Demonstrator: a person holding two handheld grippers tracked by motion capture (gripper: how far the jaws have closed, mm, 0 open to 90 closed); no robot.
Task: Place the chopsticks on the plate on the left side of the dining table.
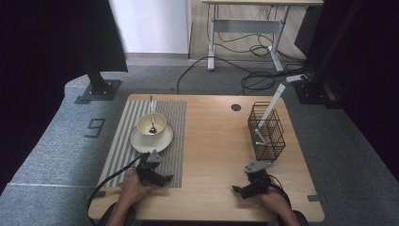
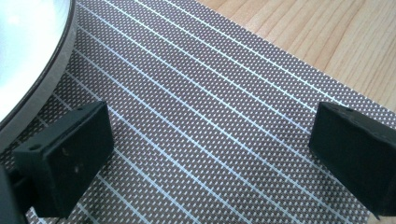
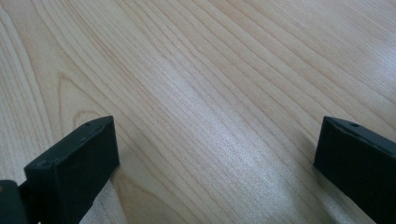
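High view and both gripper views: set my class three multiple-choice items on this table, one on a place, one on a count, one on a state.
1. Where does the bowl stand?
A. on the saucer on the striped mat
B. in the wire basket
C. on bare wood

2. How many spoons rest in the bowl?
A. none
B. one
C. three

3. How is the left claw?
A. shut on the spoon
B. shut on nothing
C. open over the mat

Answers: 1 A, the saucer lies under it on the mat. 2 B, a single spoon leans inside. 3 C, its jaws stand wide apart with only mat between.
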